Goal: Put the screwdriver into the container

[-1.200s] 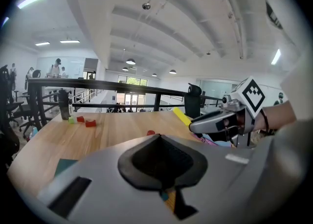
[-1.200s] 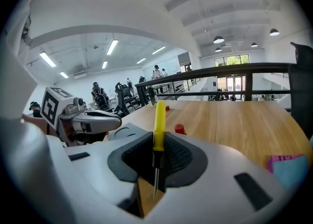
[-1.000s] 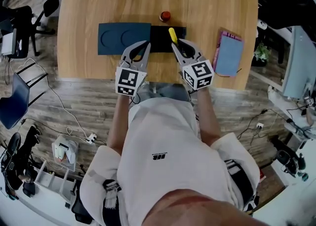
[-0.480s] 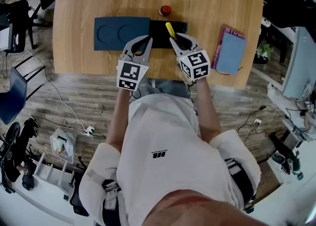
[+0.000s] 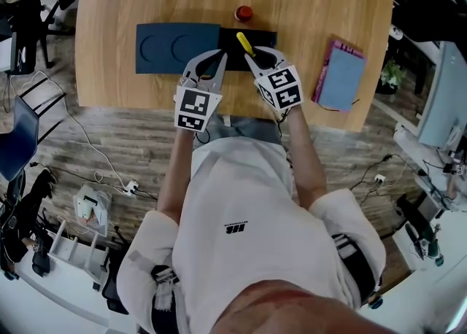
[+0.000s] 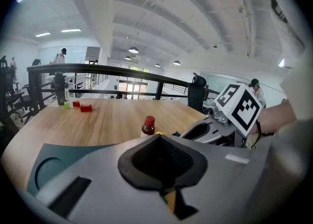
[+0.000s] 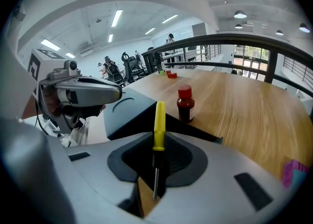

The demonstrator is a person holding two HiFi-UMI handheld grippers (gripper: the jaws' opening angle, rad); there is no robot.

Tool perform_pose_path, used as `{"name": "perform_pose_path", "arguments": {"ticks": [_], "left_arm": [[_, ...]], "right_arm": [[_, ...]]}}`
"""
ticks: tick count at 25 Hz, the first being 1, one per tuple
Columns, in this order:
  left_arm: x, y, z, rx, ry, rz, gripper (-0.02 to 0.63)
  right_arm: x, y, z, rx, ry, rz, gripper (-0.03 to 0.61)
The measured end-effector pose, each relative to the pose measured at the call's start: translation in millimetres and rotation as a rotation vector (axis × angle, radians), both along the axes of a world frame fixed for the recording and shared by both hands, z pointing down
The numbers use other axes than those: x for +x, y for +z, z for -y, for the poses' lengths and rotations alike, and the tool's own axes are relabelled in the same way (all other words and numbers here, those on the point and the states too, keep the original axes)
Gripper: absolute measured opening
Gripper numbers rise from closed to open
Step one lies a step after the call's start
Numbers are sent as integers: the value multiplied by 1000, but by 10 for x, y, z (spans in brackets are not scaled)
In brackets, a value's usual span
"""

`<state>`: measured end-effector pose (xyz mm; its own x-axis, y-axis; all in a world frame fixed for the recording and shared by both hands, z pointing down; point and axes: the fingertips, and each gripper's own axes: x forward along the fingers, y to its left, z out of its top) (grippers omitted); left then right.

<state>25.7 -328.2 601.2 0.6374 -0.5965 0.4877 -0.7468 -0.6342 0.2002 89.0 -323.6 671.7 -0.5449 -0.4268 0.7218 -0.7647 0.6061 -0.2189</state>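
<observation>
Yellow screwdriver (image 7: 158, 118) in marker-cubed right gripper (image 7: 157, 145)

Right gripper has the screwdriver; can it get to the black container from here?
Likely yes: the right gripper, shut on the screwdriver, hangs at the black container's near edge, with nothing between them.

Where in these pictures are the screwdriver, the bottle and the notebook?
screwdriver (image 7: 159, 123): right gripper view, on its yellow handle.
bottle (image 7: 185, 106): right gripper view, on its dark body.
notebook (image 5: 339, 81): head view, on its blue cover.
</observation>
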Motion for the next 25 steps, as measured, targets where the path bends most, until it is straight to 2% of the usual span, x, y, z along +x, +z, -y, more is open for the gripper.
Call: {"name": "perform_pose_path", "arguments": {"ticks": [11, 17, 25], "left_arm": [[48, 80, 10, -23, -13, -1, 11], [7, 100, 30, -29, -29, -5, 11], [-47, 120, 46, -37, -45, -6, 11]], "right_arm": [[-72, 251, 15, -73, -70, -56, 67], [-148, 330, 54, -78, -118, -106, 67], [-265, 410, 89, -108, -154, -118, 67]]}}
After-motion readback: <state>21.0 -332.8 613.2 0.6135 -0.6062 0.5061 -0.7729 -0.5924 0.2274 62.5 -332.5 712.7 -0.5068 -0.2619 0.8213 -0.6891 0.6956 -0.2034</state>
